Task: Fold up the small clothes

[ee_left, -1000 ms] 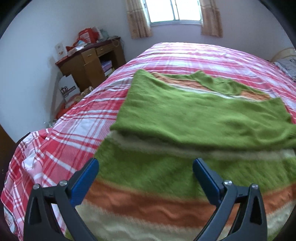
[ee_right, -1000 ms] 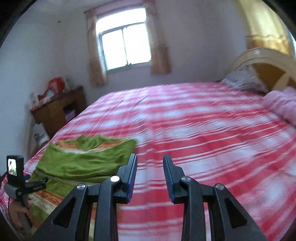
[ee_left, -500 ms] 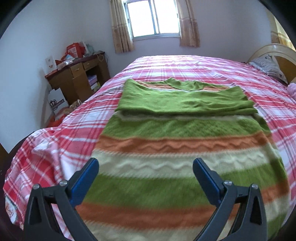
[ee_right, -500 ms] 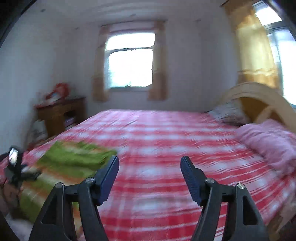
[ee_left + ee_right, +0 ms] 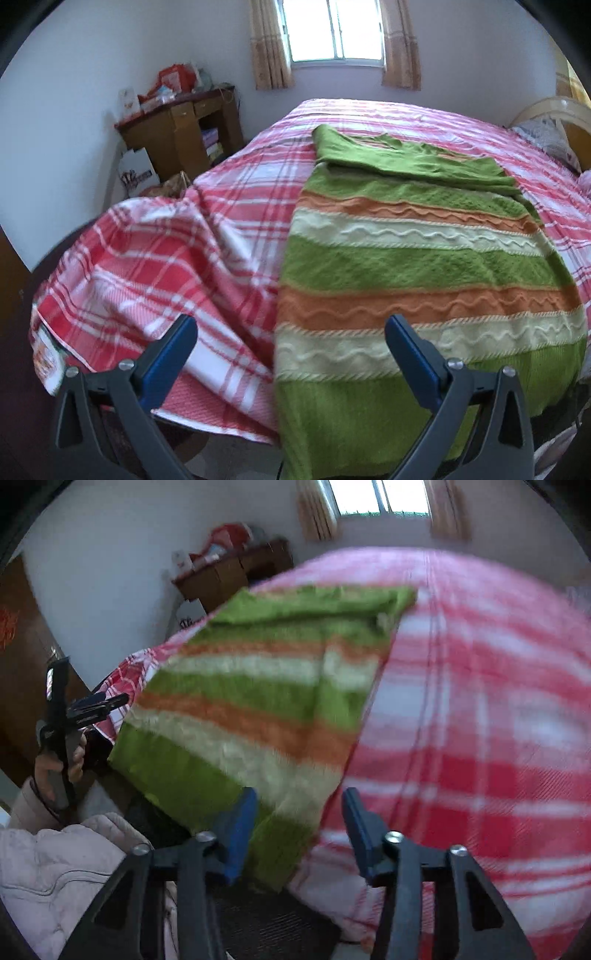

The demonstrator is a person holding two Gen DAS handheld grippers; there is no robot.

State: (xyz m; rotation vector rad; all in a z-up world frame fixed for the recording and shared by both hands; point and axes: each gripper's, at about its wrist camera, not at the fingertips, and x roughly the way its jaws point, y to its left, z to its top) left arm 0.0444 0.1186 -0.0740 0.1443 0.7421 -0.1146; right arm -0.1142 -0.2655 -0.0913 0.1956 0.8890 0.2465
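A knitted sweater (image 5: 417,266) with green, orange and cream stripes lies flat on the bed, its far part folded over and its near hem hanging over the bed's edge. It also shows in the right wrist view (image 5: 258,701). My left gripper (image 5: 290,354) is open and empty, held just before the sweater's near left corner. My right gripper (image 5: 299,827) is open and empty, with its jaws on either side of the sweater's near right corner. The left gripper (image 5: 88,705) shows at the left of the right wrist view.
The bed carries a red and white plaid cover (image 5: 177,251). A wooden desk (image 5: 181,133) with clutter stands at the back left. A window (image 5: 332,29) is at the back. Pillows and the headboard (image 5: 546,125) are at the far right.
Both grippers have pulled back toward the near edge of the bed. The right gripper swung left onto the sweater's corner and its jaws narrowed. The left view shifted left.
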